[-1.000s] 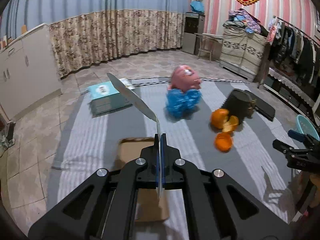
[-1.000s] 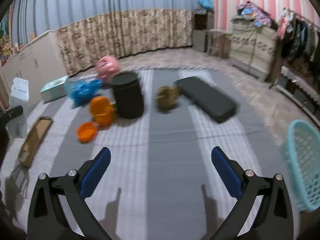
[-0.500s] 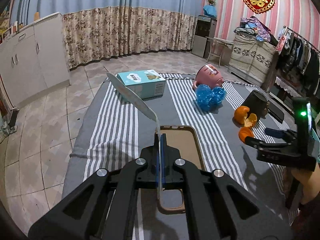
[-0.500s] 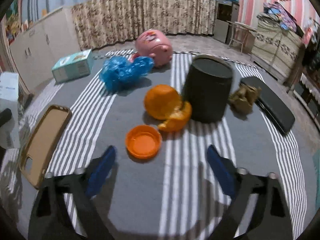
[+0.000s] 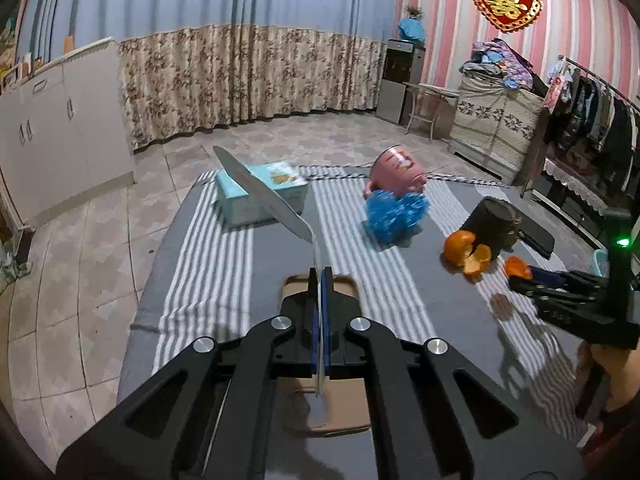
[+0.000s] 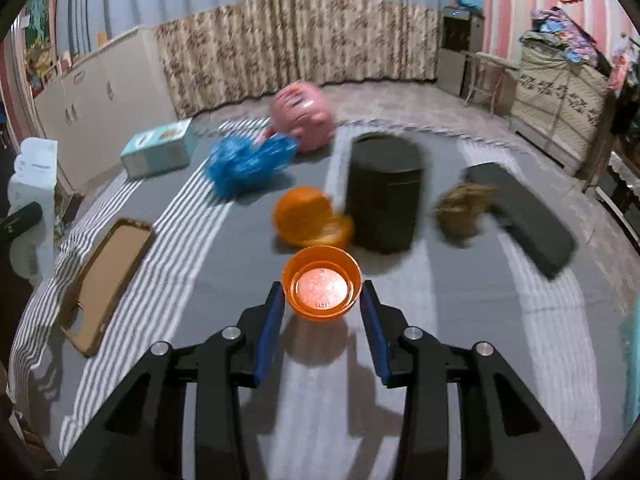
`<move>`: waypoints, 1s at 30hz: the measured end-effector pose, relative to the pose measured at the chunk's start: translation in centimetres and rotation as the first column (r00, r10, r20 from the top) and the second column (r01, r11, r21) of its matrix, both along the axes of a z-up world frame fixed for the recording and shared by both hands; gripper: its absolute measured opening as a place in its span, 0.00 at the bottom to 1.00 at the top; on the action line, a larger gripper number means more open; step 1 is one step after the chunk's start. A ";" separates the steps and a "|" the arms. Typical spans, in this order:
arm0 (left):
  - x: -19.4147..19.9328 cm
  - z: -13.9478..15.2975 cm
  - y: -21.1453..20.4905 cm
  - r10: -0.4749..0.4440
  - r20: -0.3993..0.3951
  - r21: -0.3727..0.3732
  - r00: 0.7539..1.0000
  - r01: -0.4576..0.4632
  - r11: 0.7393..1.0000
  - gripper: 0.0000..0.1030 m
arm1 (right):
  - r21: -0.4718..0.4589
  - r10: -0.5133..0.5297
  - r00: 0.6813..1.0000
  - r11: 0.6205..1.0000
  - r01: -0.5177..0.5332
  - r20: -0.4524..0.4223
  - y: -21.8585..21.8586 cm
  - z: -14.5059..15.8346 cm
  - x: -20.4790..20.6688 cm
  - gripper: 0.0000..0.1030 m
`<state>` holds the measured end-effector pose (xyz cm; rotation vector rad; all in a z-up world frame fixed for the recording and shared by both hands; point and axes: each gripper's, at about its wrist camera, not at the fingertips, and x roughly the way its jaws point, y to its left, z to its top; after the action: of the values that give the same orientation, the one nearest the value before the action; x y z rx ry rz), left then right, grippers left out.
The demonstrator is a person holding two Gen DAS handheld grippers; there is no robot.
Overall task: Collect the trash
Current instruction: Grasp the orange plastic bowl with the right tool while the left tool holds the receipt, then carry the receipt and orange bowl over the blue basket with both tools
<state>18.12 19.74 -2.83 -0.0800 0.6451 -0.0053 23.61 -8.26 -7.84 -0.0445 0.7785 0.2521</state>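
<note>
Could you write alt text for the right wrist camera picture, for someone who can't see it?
A black gripper with blue pads is closing around a small orange cap on a grey striped cloth. Behind the cap lie orange peel, a black can and a blue bag.
</note>
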 end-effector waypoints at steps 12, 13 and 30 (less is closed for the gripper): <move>1.7 1.3 -10.1 -0.135 0.030 0.019 0.990 0.135 0.991 0.00 | -0.017 -0.244 0.964 0.969 0.247 0.101 -18.4 4.4 -3.4 0.38; 1.8 1.4 -11.1 -0.151 0.031 0.021 0.988 0.151 0.988 0.00 | -0.013 -0.269 0.957 0.962 0.272 0.108 -20.0 4.7 -3.8 0.38; 2.2 4.4 -30.1 -0.404 0.087 0.046 0.910 0.402 0.915 0.00 | 0.065 -0.530 0.839 0.848 0.527 0.123 -36.7 4.2 -7.4 0.38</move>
<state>20.34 -10.35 1.57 0.0812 0.5570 -0.3990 16.22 -44.99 -3.63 0.1804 0.6212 -0.2681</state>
